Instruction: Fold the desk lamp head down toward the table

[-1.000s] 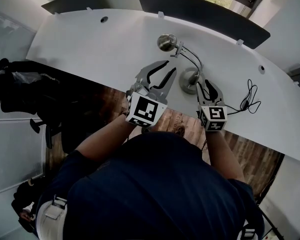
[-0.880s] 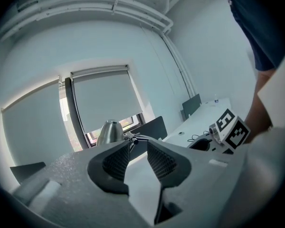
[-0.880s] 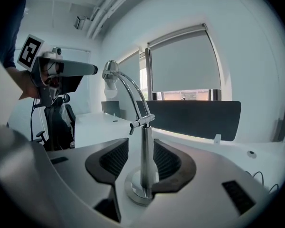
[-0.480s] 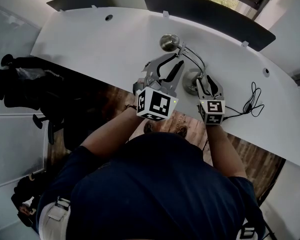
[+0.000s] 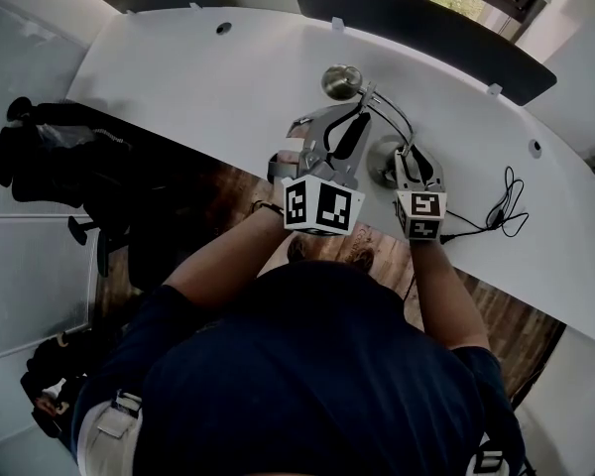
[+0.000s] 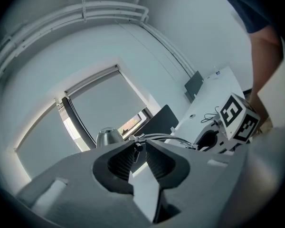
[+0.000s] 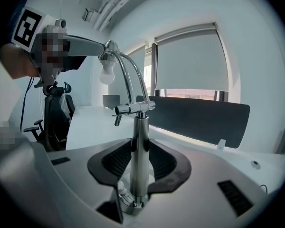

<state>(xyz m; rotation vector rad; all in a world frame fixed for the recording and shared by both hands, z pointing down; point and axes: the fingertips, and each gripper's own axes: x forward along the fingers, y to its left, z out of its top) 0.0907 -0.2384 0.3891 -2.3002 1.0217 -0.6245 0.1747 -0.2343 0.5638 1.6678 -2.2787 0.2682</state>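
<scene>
Desk lamp [image 5: 381, 159] stands at the table's [image 5: 178, 77] front edge, right of middle. Right gripper [image 7: 140, 144] has just been closing; its pads pinch the chrome post [image 7: 141, 122] low down. Left gripper [image 6: 139, 145] is narrow, with the neck joint in its gap, not clamped. Polished metal, likely slippery; hinges probably stiff; bare bulb [image 7: 106, 75] fragile. Brace the post, push at the neck behind the lamp head [image 5: 339, 80].
</scene>
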